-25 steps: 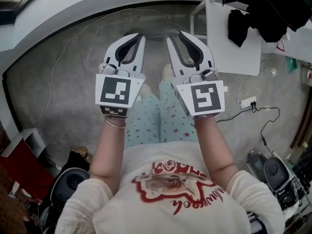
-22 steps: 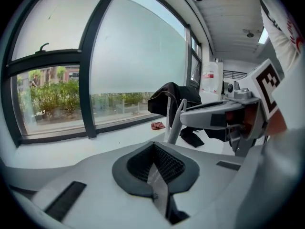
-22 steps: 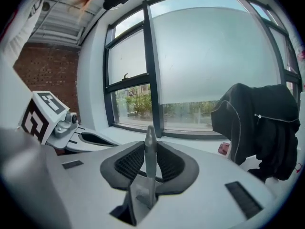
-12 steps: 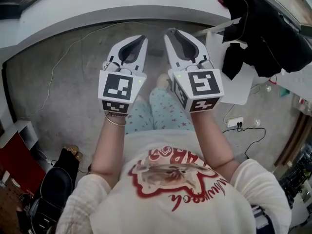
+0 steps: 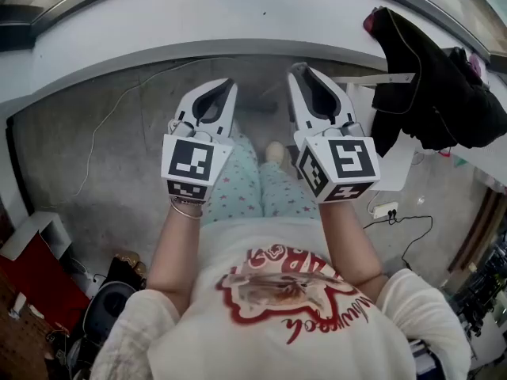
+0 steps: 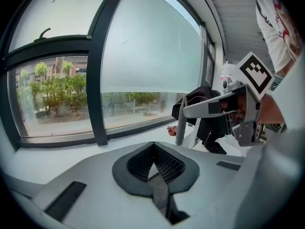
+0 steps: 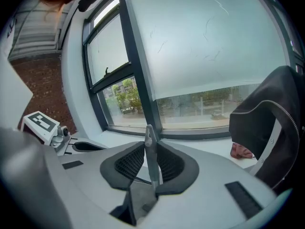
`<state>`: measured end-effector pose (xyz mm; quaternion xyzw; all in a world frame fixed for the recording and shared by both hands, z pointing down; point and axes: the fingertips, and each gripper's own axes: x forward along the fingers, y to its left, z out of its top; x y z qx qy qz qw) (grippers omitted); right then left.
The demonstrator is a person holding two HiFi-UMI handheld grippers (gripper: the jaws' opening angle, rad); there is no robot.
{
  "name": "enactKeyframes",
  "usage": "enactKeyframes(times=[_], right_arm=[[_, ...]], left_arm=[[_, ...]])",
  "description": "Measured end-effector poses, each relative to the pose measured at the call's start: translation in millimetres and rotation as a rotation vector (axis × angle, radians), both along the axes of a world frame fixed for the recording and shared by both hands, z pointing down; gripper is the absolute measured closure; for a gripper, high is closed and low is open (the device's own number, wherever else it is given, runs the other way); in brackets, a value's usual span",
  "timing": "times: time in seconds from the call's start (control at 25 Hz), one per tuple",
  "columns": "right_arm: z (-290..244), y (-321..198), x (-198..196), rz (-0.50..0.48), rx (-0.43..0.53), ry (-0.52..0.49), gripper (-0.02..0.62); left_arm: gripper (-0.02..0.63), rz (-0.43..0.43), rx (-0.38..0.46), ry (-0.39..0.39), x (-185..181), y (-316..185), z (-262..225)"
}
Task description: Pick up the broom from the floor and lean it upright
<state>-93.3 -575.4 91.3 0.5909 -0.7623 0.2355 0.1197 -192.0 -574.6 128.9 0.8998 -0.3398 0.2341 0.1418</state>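
Upright between the pads of the right gripper (image 7: 148, 143) stands a thin grey rod (image 7: 151, 159), its slightly hooked tip just clearing them. The jaws are pinched on it, one pad on each side. Whether this rod is the broom's handle cannot be told from any view. Just beside it, the left gripper (image 6: 152, 145) is pressed together, its ribbed pads meeting at the tips with nothing between them.

Both tools are held out side by side at chest height in front of the person, above star-patterned trousers (image 5: 238, 192) and a grey concrete floor (image 5: 95, 172). They point towards a broad white sill (image 5: 238, 14) under a large window (image 6: 143, 56) with dark frames. The upper pane is frosted and green shrubs (image 6: 57, 92) show through the lower glass.

To the person's right a black garment (image 5: 432, 93) is draped over a white table (image 5: 400, 157). On the floor beside the table lies a white power strip (image 5: 384, 210) with a black cable trailing from it.
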Motion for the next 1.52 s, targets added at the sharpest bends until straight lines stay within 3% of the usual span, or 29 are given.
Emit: enactKeyframes(times=[0.36, 0.68, 1.32, 1.44, 1.52], right_arm=[[-10.4, -59.0, -2.7, 0.082, 0.076, 0.026, 0.497], [-15.9, -110.0, 7.2, 0.036, 0.157, 0.039, 0.497], [-0.2, -131.0, 39.8, 0.129, 0.152, -0.038, 0.495], [2.1, -138.1, 42.1, 0.11, 0.158, -0.041, 0.474], [3.3, -140.5, 43.0, 0.092, 0.158, -0.037, 0.426]], left_arm=[[0.589, 0.073, 0.065, 0.019, -14.2, -59.4, -16.6], [0.589, 0.068, 0.044, 0.059, 5.9, -78.8, -3.2], [0.589, 0.013, 0.022, 0.064, 8.1, -97.0, 6.6], [0.589, 0.016, 0.023, 0.066, 9.9, -101.2, 6.9], [0.589, 0.022, 0.023, 0.065, 11.2, -103.0, 7.9]])
